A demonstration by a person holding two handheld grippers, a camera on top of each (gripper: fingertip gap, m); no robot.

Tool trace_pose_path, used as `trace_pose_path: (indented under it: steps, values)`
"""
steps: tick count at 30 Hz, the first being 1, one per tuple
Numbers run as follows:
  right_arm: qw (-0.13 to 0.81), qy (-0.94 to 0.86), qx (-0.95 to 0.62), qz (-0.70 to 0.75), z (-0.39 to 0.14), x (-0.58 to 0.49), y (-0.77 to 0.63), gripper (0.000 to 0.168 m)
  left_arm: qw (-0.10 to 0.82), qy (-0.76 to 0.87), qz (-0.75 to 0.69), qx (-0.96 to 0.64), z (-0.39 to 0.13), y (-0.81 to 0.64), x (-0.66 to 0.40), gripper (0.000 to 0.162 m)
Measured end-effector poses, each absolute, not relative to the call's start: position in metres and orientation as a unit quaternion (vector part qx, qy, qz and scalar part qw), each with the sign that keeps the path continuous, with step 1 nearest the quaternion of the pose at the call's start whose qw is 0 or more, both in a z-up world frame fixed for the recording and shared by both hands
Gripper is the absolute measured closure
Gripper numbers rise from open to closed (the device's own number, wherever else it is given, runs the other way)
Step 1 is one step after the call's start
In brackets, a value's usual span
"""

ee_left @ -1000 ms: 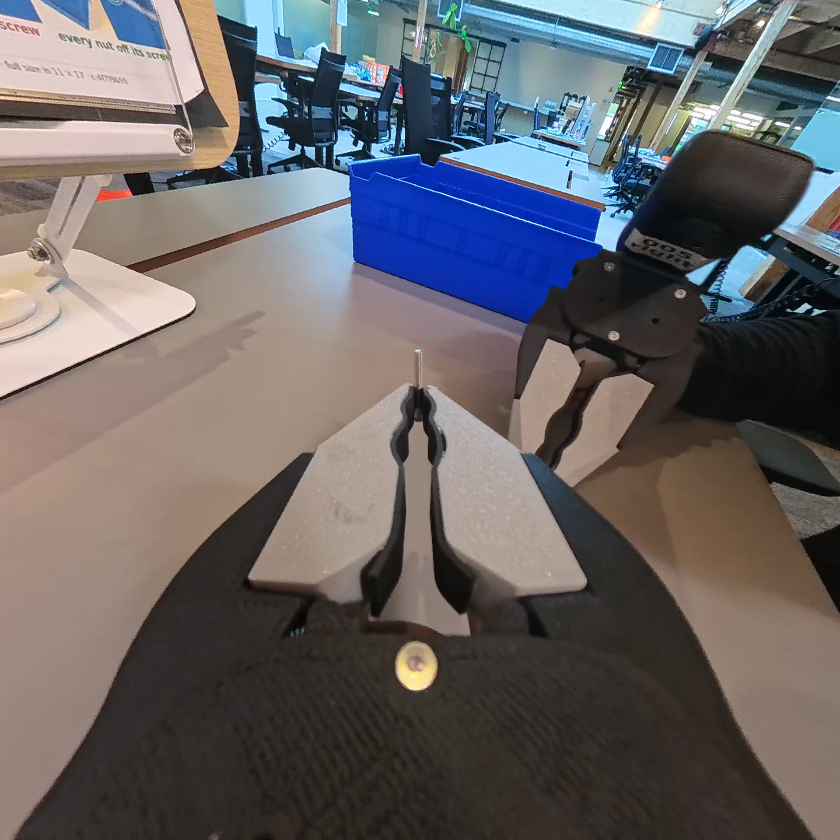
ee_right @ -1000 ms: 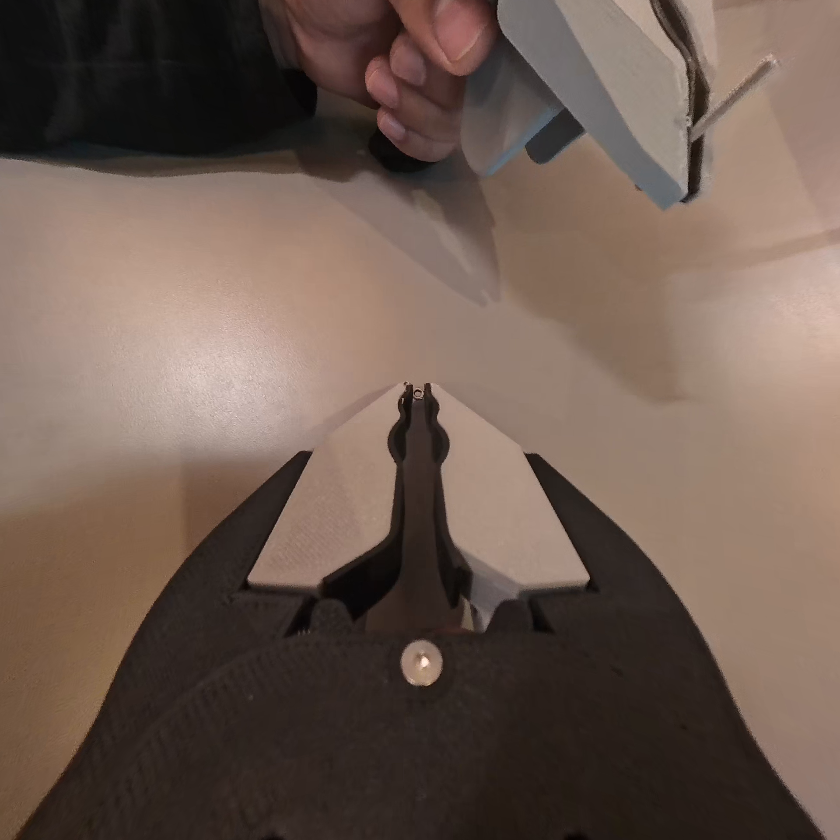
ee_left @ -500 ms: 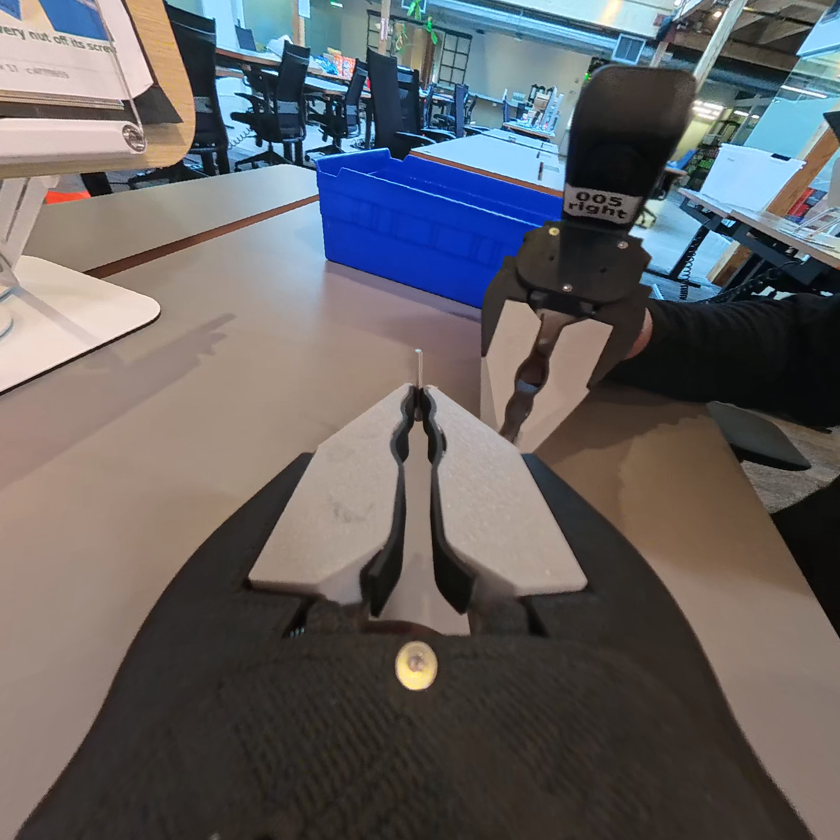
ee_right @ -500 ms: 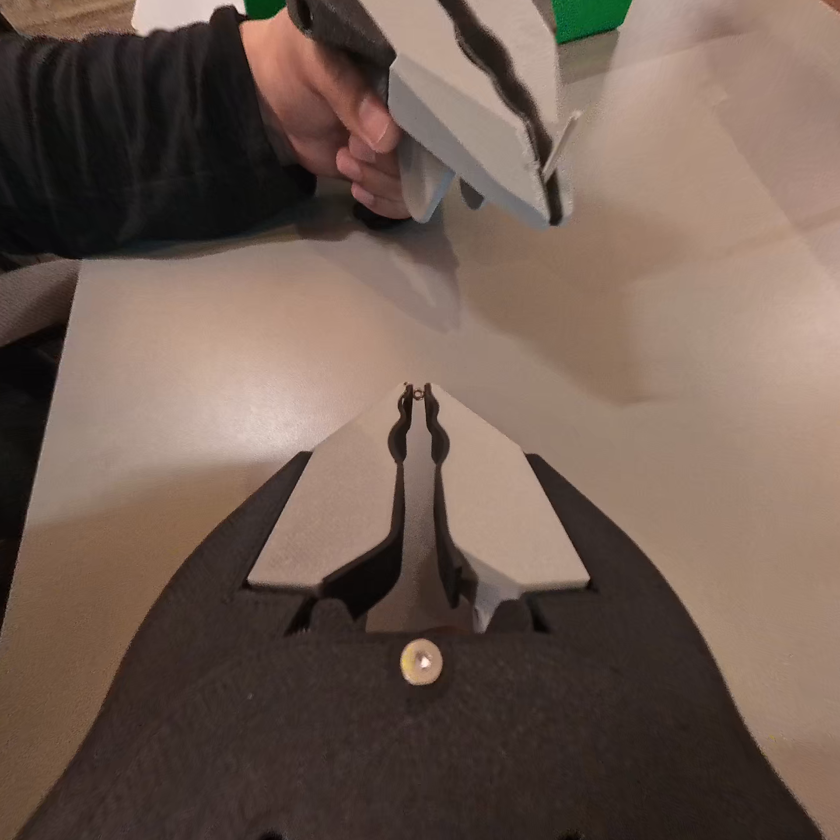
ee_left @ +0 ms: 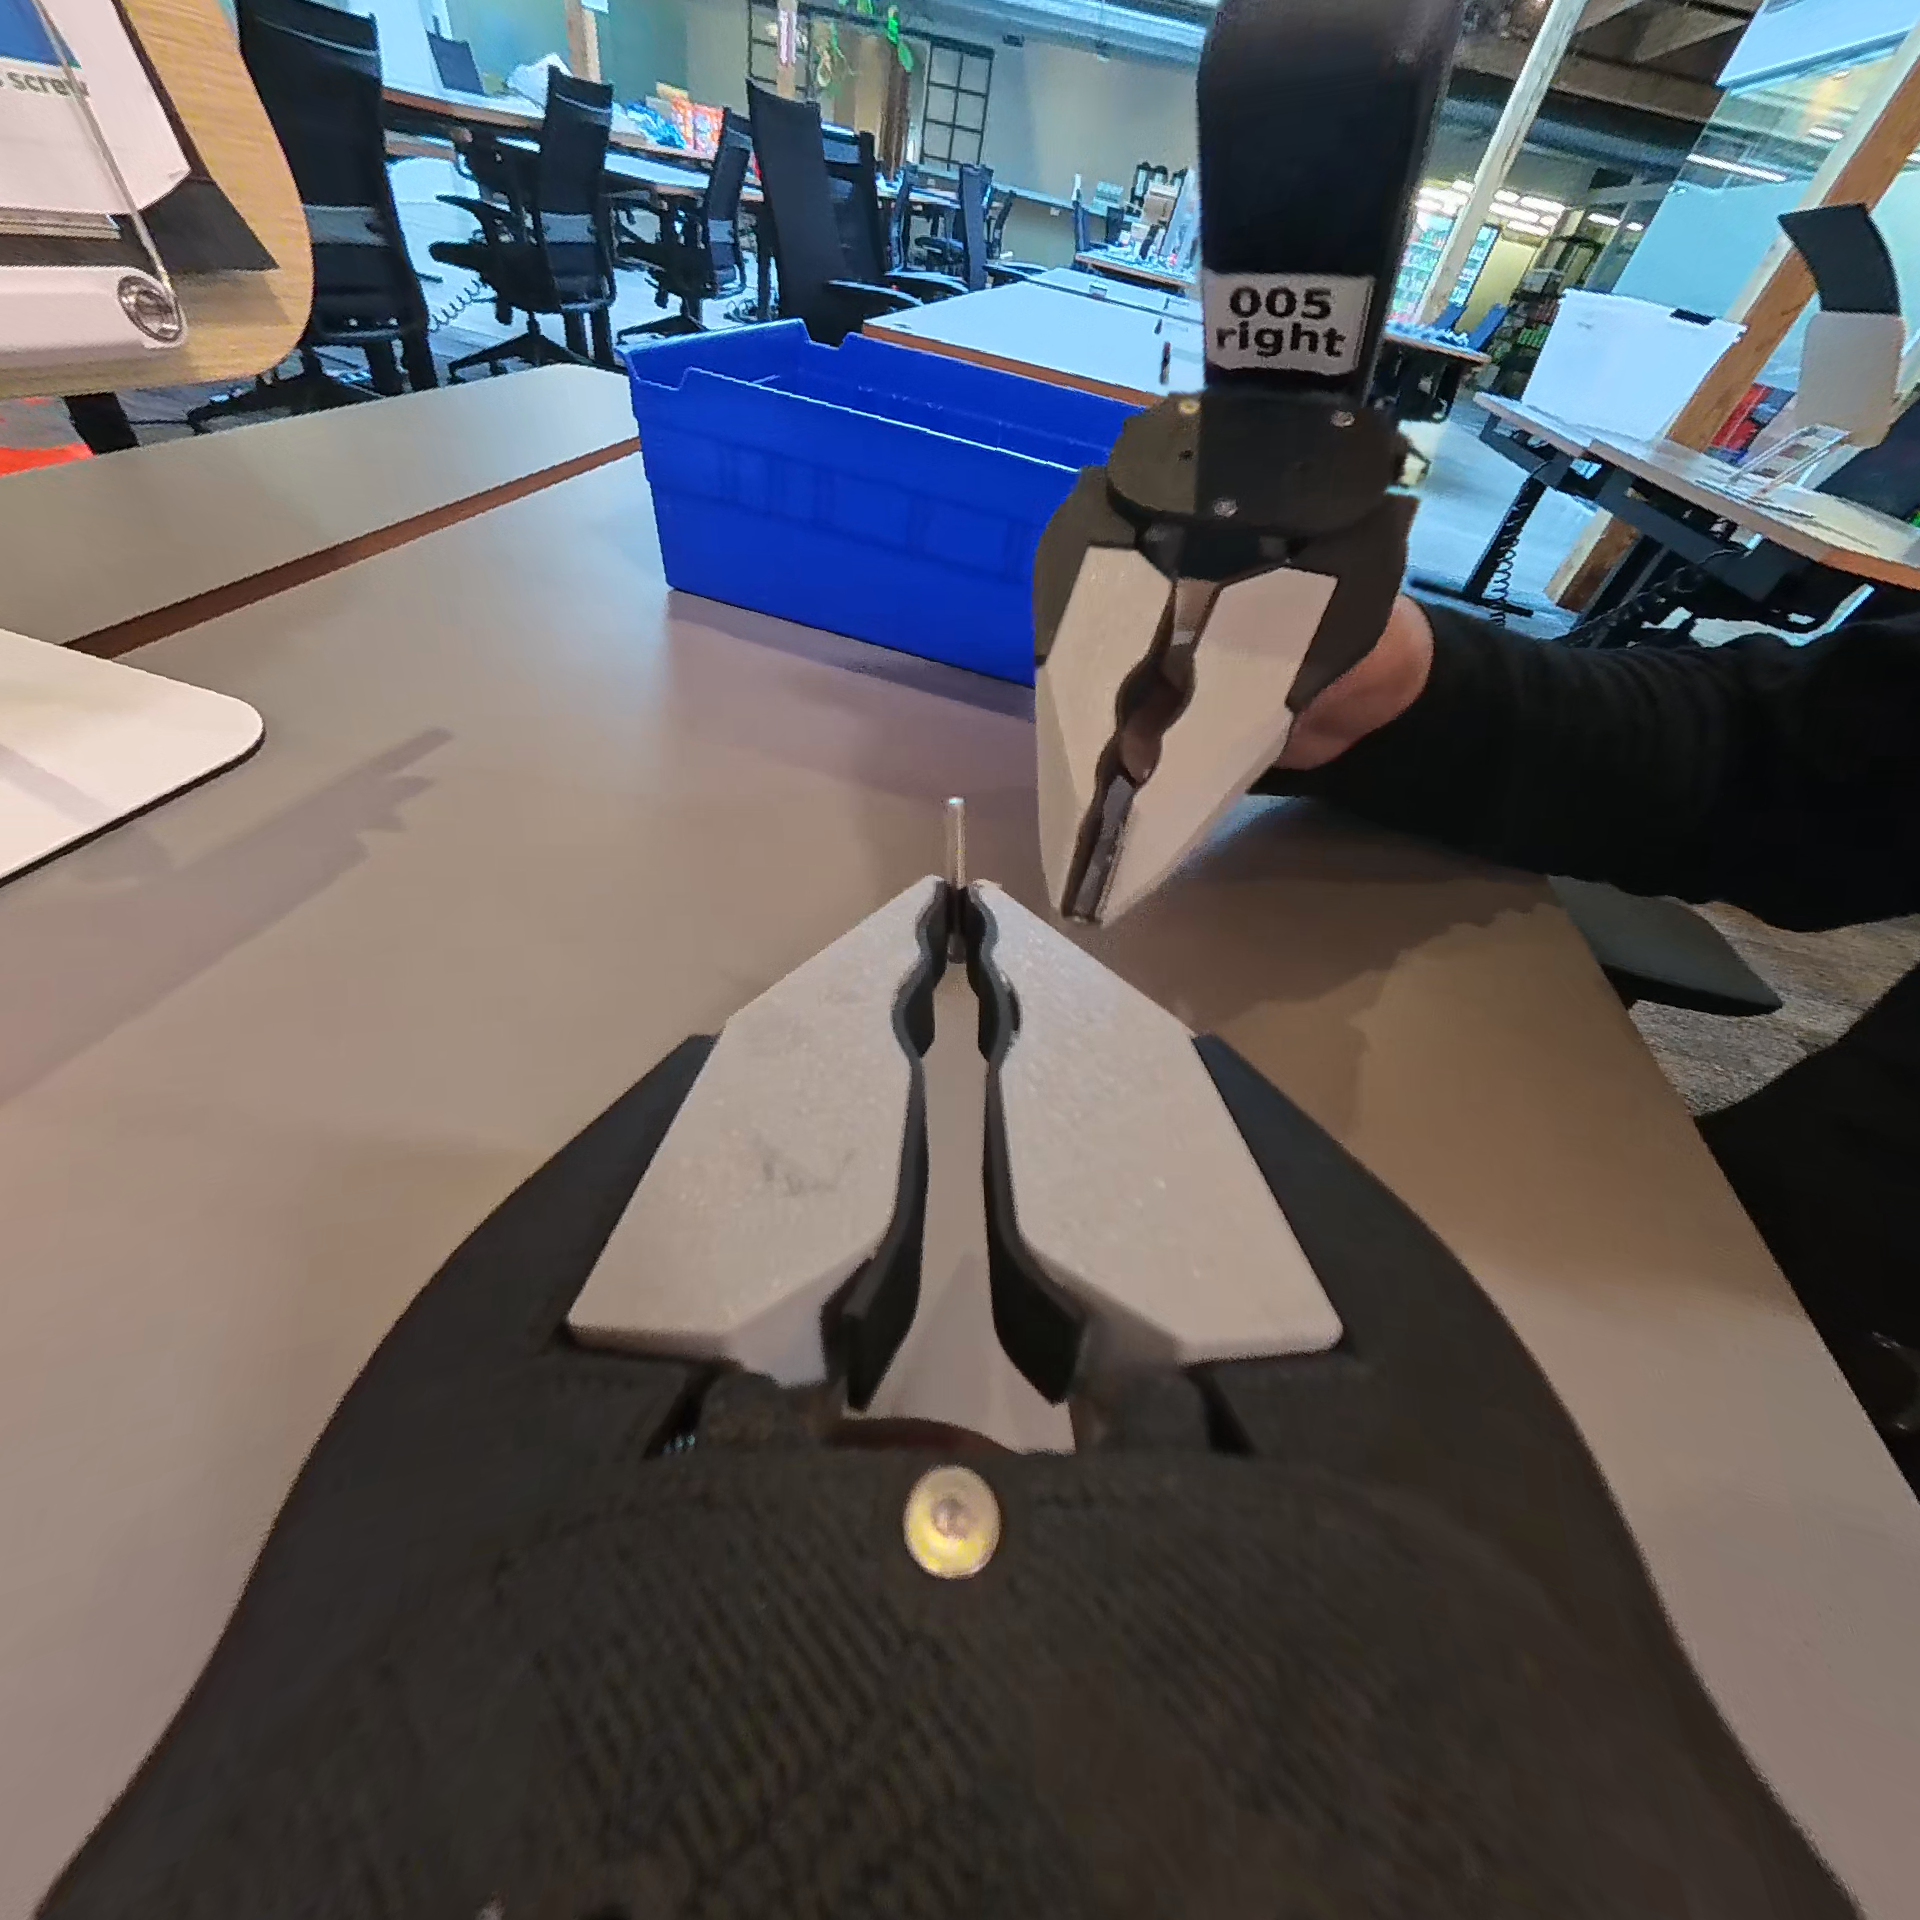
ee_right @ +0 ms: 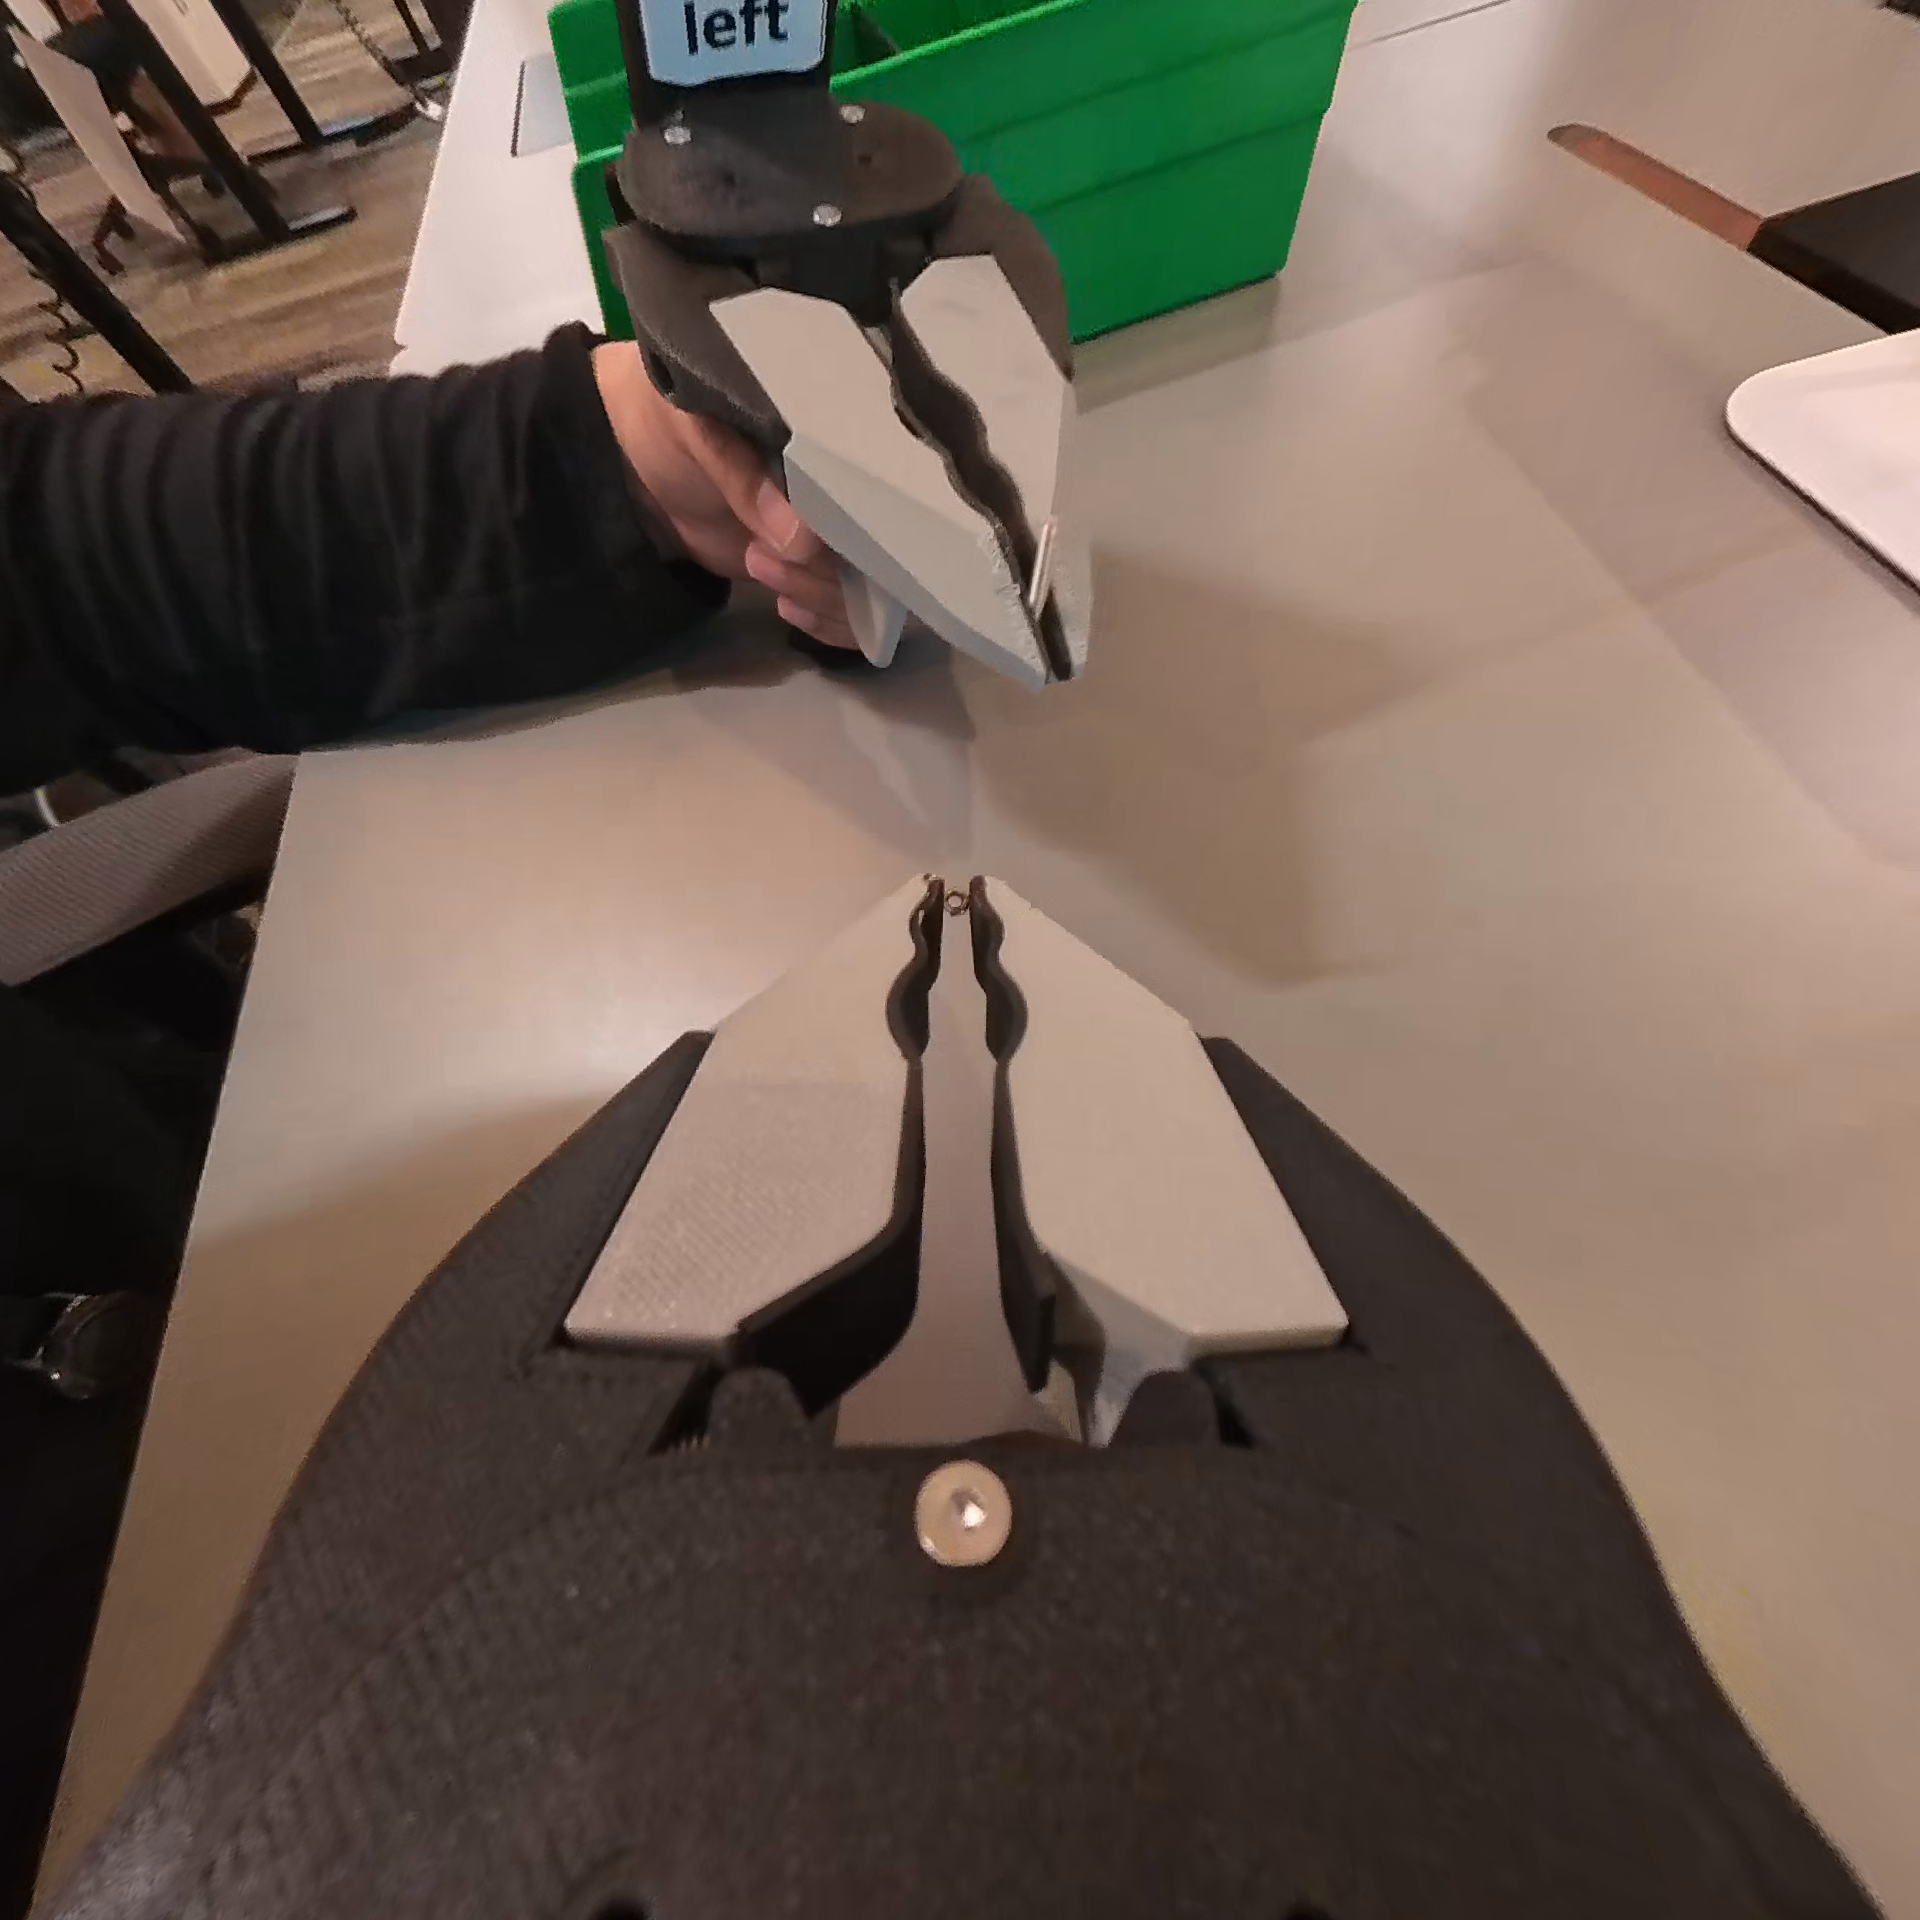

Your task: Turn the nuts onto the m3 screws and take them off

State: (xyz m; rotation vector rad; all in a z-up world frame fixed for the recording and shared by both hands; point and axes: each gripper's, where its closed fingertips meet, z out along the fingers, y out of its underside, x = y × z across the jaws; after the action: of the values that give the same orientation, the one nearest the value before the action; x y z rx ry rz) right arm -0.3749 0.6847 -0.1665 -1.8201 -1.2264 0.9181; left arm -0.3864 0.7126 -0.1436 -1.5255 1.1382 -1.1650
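My left gripper (ee_left: 958,889) is shut on a thin silver M3 screw (ee_left: 953,844) that sticks up from its fingertips. It also shows in the right wrist view (ee_right: 1055,649), held by a hand, with the screw (ee_right: 1042,561) between its tips. My right gripper (ee_right: 951,891) is shut on a tiny nut (ee_right: 950,904) at its fingertips. In the left wrist view the right gripper (ee_left: 1083,914) hangs upright with its tips pointing down, just right of the screw and apart from it. Both are above the grey table.
A blue bin (ee_left: 862,499) stands on the table behind the grippers. A green bin (ee_right: 1091,145) stands behind the left gripper. A white stand base (ee_left: 94,748) with a sign board sits at the left. Office chairs and desks fill the background. My hands' fingertips stand some 4 cm from each other.
The right gripper has risen, turned upright and moved left toward the screw tip. The left gripper keeps the screw and has tilted up a little.
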Motion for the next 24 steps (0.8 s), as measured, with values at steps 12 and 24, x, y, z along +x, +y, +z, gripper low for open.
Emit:
trace_pose_path:
  steps: [12, 24]
  values:
    - [0.395, -0.455, -0.692, 0.398, -0.125, -0.368, 0.692, 0.167, 0.417, 0.486, -0.479, -0.6, -0.146, 0.697, -0.379, 0.162]
    - [0.379, -0.477, -0.685, 0.4, -0.091, -0.377, 0.704, 0.168, 0.399, 0.426, -0.563, -0.584, -0.129, 0.689, -0.368, 0.162]
